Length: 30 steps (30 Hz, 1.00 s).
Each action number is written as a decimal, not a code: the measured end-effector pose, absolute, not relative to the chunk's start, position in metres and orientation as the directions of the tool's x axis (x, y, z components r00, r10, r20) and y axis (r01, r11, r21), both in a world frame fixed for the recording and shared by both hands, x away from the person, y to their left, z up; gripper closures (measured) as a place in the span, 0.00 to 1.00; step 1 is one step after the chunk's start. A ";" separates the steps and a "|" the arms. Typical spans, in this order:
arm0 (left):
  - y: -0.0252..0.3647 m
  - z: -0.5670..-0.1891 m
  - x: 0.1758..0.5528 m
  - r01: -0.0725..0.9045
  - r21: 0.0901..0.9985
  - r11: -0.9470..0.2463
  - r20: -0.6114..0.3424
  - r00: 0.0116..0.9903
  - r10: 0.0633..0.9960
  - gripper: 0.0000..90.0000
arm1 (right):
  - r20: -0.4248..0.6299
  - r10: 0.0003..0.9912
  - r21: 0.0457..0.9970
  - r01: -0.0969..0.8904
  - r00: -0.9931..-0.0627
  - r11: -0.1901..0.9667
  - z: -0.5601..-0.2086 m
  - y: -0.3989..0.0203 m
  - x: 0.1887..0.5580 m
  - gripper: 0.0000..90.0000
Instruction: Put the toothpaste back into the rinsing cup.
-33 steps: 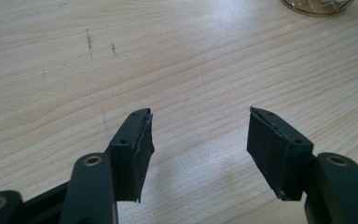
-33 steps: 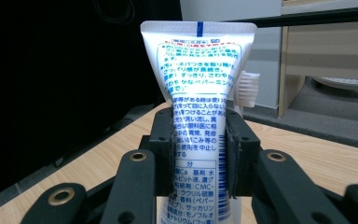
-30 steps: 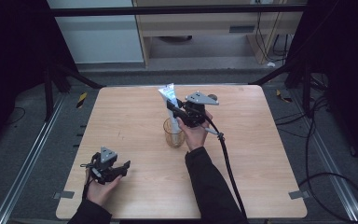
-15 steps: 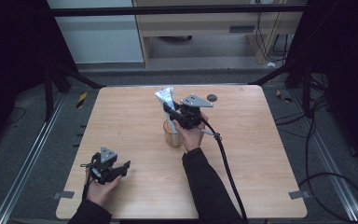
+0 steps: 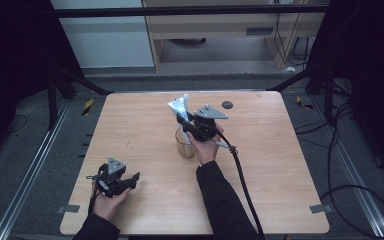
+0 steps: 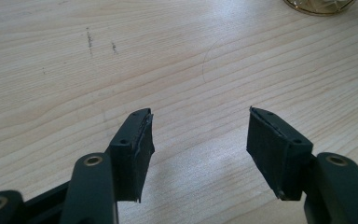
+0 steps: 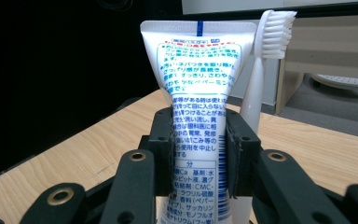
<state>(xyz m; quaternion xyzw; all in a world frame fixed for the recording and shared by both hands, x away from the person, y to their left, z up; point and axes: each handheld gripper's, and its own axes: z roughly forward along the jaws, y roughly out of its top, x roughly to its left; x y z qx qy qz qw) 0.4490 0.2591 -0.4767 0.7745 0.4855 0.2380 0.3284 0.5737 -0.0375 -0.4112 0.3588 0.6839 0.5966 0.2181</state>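
Note:
A white toothpaste tube [image 7: 198, 84] with blue print stands upright between the jaws of my right gripper [image 7: 198, 154], whose pads press on its sides. A white toothbrush [image 7: 268, 60] rises just behind the tube, bristles up. In the high view the right gripper [image 5: 185, 122] holds the tube [image 5: 179, 107] over a clear glass cup [image 5: 184, 145] at the table's middle. Whether the tube's lower end is inside the cup is hidden. My left gripper [image 5: 132, 178] rests low near the front left, open, with bare wood between its jaws [image 6: 198, 140]. The cup's base [image 6: 319, 4] shows at the top right of the left gripper view.
The wooden table [image 5: 280, 170] carries a small dark round disc [image 5: 227, 104] near its far edge. The right gripper's cable [image 5: 242, 185] trails across the table toward the front. Dark frame posts and floor rails surround the table.
The right gripper has shifted slightly to the left with the toothpaste tube in it. The left gripper has stayed where it was.

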 end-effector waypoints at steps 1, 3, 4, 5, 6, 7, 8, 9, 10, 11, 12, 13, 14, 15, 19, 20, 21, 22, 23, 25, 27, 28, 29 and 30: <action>0.259 -0.477 0.449 0.595 0.740 -0.313 0.051 0.415 0.908 0.45 | 0.128 0.753 0.973 0.228 -0.646 0.030 -0.412 -0.037 0.573 0.76; 0.259 -0.476 0.449 0.594 0.741 -0.313 0.051 0.415 0.908 0.45 | 0.132 0.752 0.974 0.224 -0.645 0.020 -0.414 -0.037 0.573 0.76; 0.259 -0.476 0.449 0.594 0.741 -0.313 0.051 0.415 0.908 0.45 | 0.129 0.755 0.975 0.220 -0.643 0.021 -0.417 -0.037 0.572 0.76; 0.259 -0.476 0.449 0.594 0.741 -0.313 0.051 0.415 0.908 0.45 | 0.135 0.754 0.975 0.221 -0.642 0.014 -0.418 -0.037 0.572 0.76; 0.259 -0.476 0.449 0.594 0.741 -0.313 0.051 0.415 0.908 0.45 | 0.139 0.754 0.974 0.227 -0.642 0.013 -0.419 -0.038 0.572 0.76; 0.259 -0.476 0.449 0.594 0.741 -0.313 0.051 0.415 0.908 0.45 | 0.133 0.754 0.974 0.225 -0.643 0.020 -0.420 -0.037 0.572 0.76; 0.259 -0.476 0.449 0.594 0.741 -0.313 0.051 0.415 0.908 0.45 | 0.124 0.755 0.975 0.222 -0.643 0.030 -0.421 -0.037 0.572 0.76; 0.259 -0.476 0.449 0.594 0.741 -0.313 0.051 0.415 0.909 0.45 | 0.113 0.753 0.976 0.215 -0.648 0.038 -0.421 -0.036 0.572 0.76; 0.259 -0.476 0.449 0.594 0.741 -0.313 0.051 0.415 0.909 0.45 | 0.104 0.752 0.976 0.213 -0.650 0.049 -0.423 -0.035 0.572 0.76; 0.259 -0.476 0.449 0.594 0.741 -0.314 0.052 0.415 0.908 0.45 | 0.096 0.752 0.977 0.208 -0.653 0.055 -0.424 -0.034 0.572 0.76; 0.259 -0.476 0.448 0.594 0.741 -0.313 0.051 0.414 0.909 0.45 | 0.096 0.750 0.976 0.210 -0.654 0.058 -0.425 -0.033 0.572 0.76; 0.259 -0.476 0.448 0.594 0.742 -0.311 0.050 0.414 0.909 0.45 | 0.093 0.750 0.975 0.211 -0.655 0.064 -0.427 -0.033 0.573 0.76; 0.260 -0.476 0.448 0.594 0.742 -0.310 0.050 0.413 0.909 0.45 | 0.098 0.749 0.974 0.218 -0.655 0.063 -0.429 -0.032 0.573 0.76; 0.260 -0.476 0.448 0.594 0.743 -0.310 0.050 0.413 0.909 0.45 | 0.103 0.750 0.972 0.226 -0.653 0.063 -0.431 -0.032 0.574 0.76; 0.260 -0.477 0.449 0.595 0.741 -0.312 0.051 0.413 0.909 0.45 | 0.111 0.749 0.972 0.229 -0.654 0.056 -0.432 -0.034 0.573 0.76; 0.259 -0.476 0.448 0.594 0.741 -0.313 0.051 0.415 0.909 0.45 | 0.104 0.749 0.972 0.225 -0.655 0.062 -0.431 -0.034 0.573 0.76; 0.259 -0.476 0.448 0.593 0.742 -0.313 0.052 0.415 0.908 0.45 | 0.101 0.748 0.972 0.226 -0.656 0.067 -0.431 -0.035 0.573 0.75; 0.259 -0.476 0.448 0.592 0.742 -0.313 0.052 0.415 0.908 0.45 | 0.100 0.747 0.972 0.226 -0.658 0.068 -0.431 -0.035 0.572 0.75; 0.259 -0.476 0.448 0.593 0.741 -0.314 0.053 0.415 0.908 0.45 | 0.100 0.745 0.971 0.228 -0.659 0.071 -0.430 -0.035 0.572 0.75; 0.259 -0.477 0.448 0.595 0.740 -0.314 0.053 0.414 0.909 0.45 | 0.097 0.749 0.970 0.231 -0.655 0.077 -0.430 -0.036 0.571 0.74; 0.259 -0.476 0.448 0.594 0.741 -0.313 0.053 0.413 0.909 0.45 | 0.099 0.752 0.967 0.241 -0.652 0.081 -0.428 -0.037 0.571 0.73; 0.259 -0.476 0.448 0.594 0.741 -0.313 0.053 0.413 0.909 0.45 | 0.098 0.753 0.967 0.242 -0.651 0.083 -0.428 -0.037 0.570 0.73; 0.259 -0.477 0.448 0.594 0.741 -0.314 0.053 0.413 0.909 0.45 | 0.095 0.753 0.966 0.244 -0.651 0.090 -0.427 -0.037 0.570 0.72; 0.259 -0.477 0.448 0.595 0.740 -0.315 0.054 0.414 0.909 0.45 | 0.093 0.753 0.964 0.249 -0.651 0.096 -0.426 -0.037 0.570 0.72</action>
